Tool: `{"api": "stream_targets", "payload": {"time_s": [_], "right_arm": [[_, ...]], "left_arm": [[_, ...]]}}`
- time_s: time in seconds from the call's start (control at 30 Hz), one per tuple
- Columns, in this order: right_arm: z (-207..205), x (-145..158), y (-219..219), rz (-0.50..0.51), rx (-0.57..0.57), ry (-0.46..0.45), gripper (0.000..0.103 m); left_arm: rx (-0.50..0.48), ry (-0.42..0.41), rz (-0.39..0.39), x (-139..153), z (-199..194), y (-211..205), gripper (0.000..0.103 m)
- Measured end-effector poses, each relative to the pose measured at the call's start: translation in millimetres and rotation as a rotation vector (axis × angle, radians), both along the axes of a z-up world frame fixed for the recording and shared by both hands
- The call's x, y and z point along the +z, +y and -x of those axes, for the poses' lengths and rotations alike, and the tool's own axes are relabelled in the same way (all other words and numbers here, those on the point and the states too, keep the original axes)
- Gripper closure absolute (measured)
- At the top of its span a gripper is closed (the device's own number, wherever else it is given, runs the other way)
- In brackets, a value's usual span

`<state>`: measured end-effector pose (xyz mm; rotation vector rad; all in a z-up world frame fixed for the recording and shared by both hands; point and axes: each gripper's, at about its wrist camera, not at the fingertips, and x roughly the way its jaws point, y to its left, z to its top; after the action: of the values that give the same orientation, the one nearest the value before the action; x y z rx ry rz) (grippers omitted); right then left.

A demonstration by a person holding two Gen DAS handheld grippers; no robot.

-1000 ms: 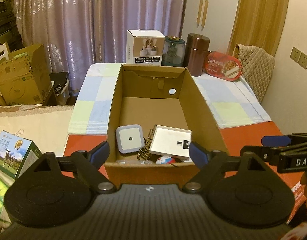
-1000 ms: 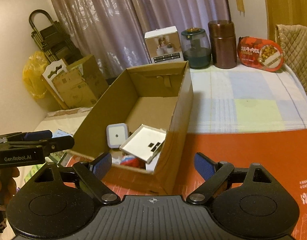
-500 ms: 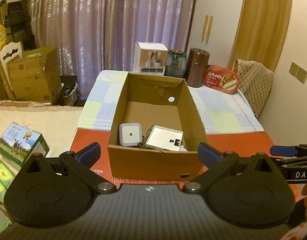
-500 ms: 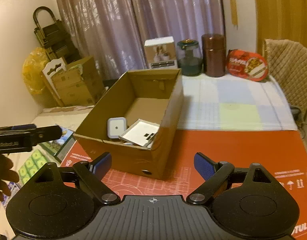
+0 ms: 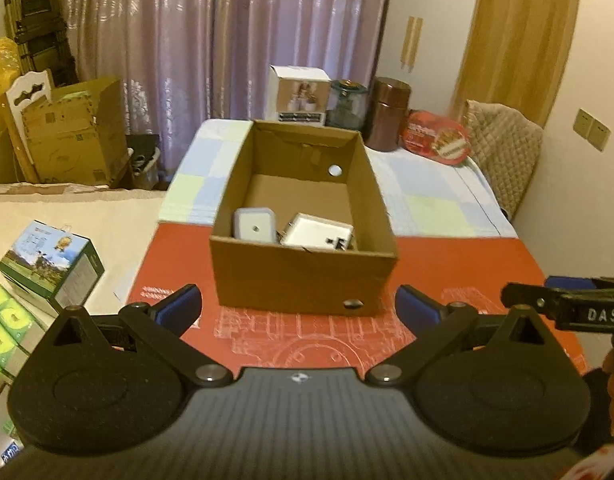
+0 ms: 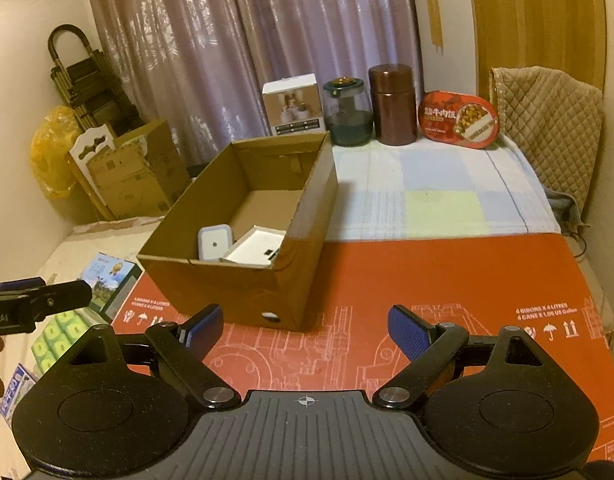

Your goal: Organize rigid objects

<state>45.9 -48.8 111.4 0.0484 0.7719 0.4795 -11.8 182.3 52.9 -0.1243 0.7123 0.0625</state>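
An open cardboard box (image 5: 303,280) stands on the red mat (image 5: 467,268). Inside it, near the front wall, lie a grey-white square device (image 5: 254,226) and a flat white box (image 5: 319,236); smaller items under them are mostly hidden. My left gripper (image 5: 299,306) hovers in front of the box, open wide and holding nothing. In the right wrist view the box (image 6: 227,284) sits to the front left. My right gripper (image 6: 305,330) is open over the mat beside its right corner, also holding nothing. Each gripper shows at the edge of the other's view.
Along the far edge of the checked cloth stand a white carton (image 6: 293,104), a glass jar (image 6: 347,114), a brown canister (image 6: 393,104) and a red oval tin (image 6: 459,120). A quilted chair back (image 6: 547,120) is at the right. Printed cartons (image 5: 51,264) lie left of the mat.
Both grippers have drawn back and up from the box, which now looks smaller and farther off. The left jaws have spread wider. The box's contents have not moved.
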Motion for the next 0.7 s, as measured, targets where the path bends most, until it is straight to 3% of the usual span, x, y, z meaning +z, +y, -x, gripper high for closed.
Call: {"api": "stream_targets", "payload": {"time_s": [0.7], "right_arm": [[14.6, -8.0, 4.1, 0.036, 0.024, 0.005, 0.017]], "left_arm": [[0.031, 0.017, -0.026, -13.4, 10.0, -15.3, 0.002]]}}
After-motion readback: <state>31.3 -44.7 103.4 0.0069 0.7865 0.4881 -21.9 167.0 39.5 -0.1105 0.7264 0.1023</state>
